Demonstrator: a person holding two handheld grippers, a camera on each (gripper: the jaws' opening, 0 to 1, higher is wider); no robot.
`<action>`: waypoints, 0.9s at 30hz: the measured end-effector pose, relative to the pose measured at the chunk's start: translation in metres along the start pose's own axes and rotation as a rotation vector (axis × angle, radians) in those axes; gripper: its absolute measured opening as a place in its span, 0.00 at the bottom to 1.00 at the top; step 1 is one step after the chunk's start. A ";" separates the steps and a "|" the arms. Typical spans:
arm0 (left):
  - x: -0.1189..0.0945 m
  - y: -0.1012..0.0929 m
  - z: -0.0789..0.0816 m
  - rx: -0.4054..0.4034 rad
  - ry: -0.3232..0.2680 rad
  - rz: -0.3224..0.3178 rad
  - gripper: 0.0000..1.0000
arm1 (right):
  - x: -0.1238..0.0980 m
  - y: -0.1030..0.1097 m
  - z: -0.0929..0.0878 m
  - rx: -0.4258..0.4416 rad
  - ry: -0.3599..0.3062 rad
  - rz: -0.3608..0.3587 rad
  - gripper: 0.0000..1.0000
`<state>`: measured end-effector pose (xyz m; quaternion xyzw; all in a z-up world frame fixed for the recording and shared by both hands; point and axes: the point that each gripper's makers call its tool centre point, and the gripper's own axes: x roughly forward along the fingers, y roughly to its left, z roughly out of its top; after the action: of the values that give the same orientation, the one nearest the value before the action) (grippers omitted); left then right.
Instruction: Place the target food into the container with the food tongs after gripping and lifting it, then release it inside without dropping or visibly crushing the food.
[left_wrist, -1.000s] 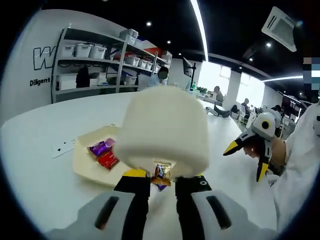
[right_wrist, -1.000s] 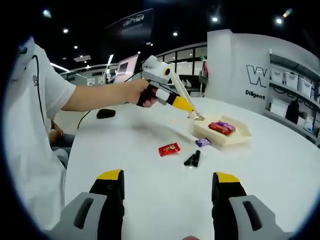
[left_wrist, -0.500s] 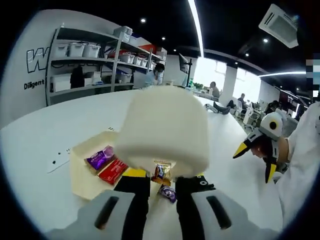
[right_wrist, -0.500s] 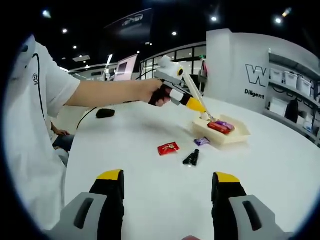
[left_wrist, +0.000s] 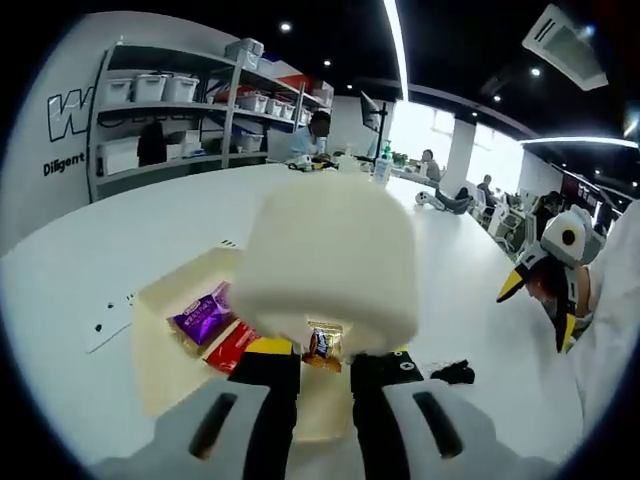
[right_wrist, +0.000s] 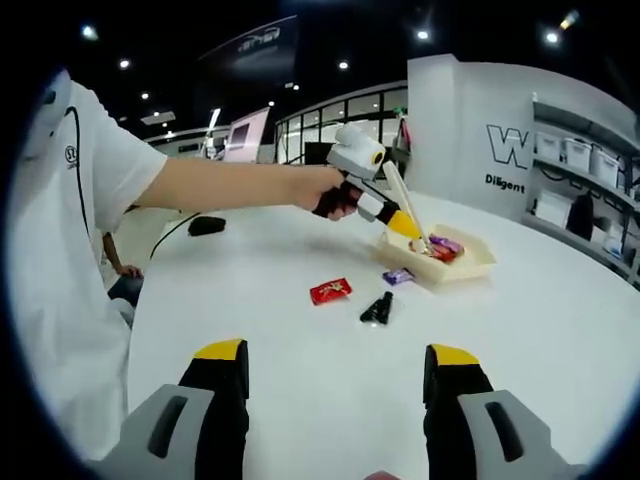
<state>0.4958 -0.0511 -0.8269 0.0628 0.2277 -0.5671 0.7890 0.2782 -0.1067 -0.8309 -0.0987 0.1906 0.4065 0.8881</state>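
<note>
My left gripper (left_wrist: 325, 356) is shut on white food tongs (left_wrist: 330, 255), whose blurred bulk rises close before the camera. The tong tips pinch a small gold-wrapped candy (left_wrist: 322, 344) just above the cream tray (left_wrist: 165, 365). In the tray lie a purple candy (left_wrist: 203, 315) and a red candy (left_wrist: 232, 345). In the right gripper view, the left gripper (right_wrist: 403, 222) is held out by a hand, and the tongs (right_wrist: 408, 210) reach down into the tray (right_wrist: 476, 264). My right gripper (right_wrist: 335, 385) stands open above the white table, holding nothing.
On the table before the tray lie a red candy (right_wrist: 330, 291), a purple candy (right_wrist: 398, 275) and a black one (right_wrist: 377, 308). The right gripper (left_wrist: 540, 300) shows at the right of the left gripper view. Shelves with bins stand behind. A person's arm crosses the right gripper view.
The left gripper has carried the tongs and the gold candy forward, from beside the tray to over it. The right gripper has stayed still and open.
</note>
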 end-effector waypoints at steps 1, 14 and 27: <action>0.002 0.002 -0.001 -0.002 0.004 0.002 0.17 | 0.000 0.000 0.000 0.001 0.000 0.000 0.68; 0.016 0.012 -0.002 0.033 0.041 0.012 0.17 | 0.000 -0.001 -0.001 0.004 0.004 -0.001 0.68; 0.024 0.018 -0.002 0.169 0.111 0.016 0.18 | -0.001 -0.001 -0.003 0.006 0.006 -0.003 0.68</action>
<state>0.5180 -0.0651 -0.8425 0.1625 0.2219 -0.5737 0.7715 0.2777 -0.1096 -0.8331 -0.0972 0.1943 0.4043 0.8885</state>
